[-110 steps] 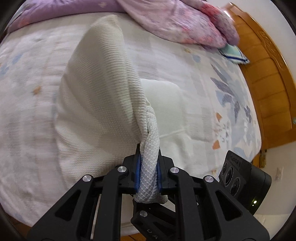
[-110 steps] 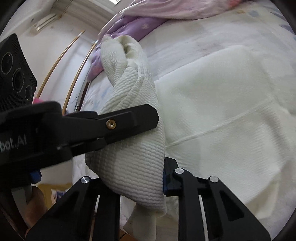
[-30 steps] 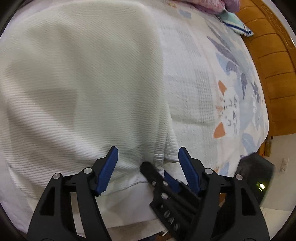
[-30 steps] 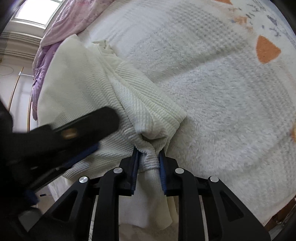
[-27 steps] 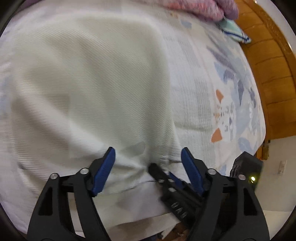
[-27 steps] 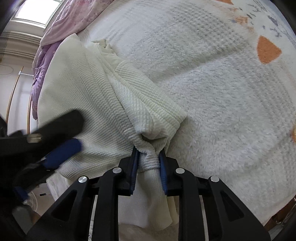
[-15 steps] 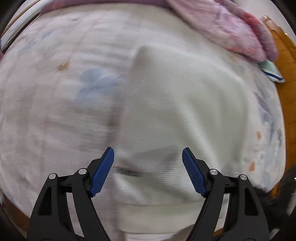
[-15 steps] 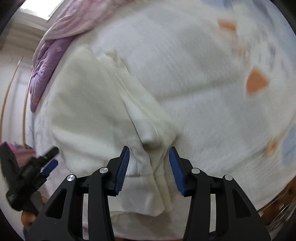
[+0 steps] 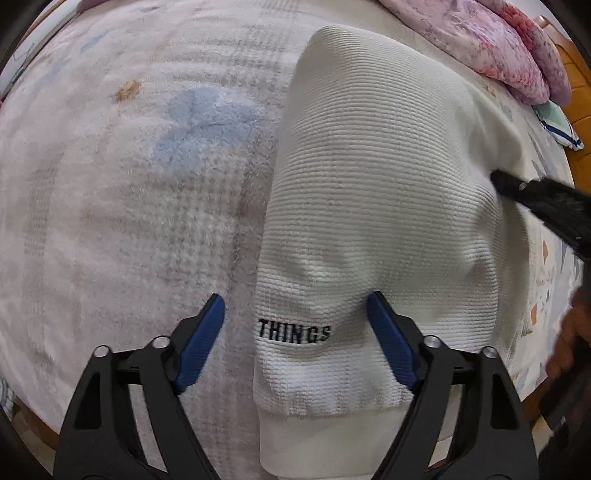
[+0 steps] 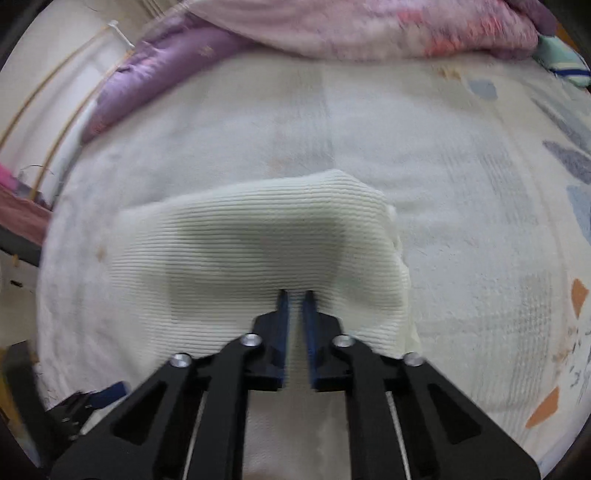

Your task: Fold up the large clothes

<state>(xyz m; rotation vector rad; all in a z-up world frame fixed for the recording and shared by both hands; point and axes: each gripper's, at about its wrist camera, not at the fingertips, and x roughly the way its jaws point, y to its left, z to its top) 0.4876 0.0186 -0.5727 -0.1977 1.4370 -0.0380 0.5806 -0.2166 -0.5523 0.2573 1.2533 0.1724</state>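
— Lying folded on the bed point(image 9: 110, 192), near its front edge, is the white sweater point(image 9: 376, 206), yes?

— Yes. Its ribbed hem and the black word "THINGS" point(image 9: 294, 331) face the front edge.

— And the left gripper point(image 9: 295, 347)?

— Its jaws are spread wide above the hem, holding nothing.

— The right gripper point(image 10: 294, 302)?

— Its blue pads point(image 10: 282, 314) are almost together over the sweater, a thin gap between them, nothing inside. A pink quilt point(image 10: 369, 26) lies at the far edge.
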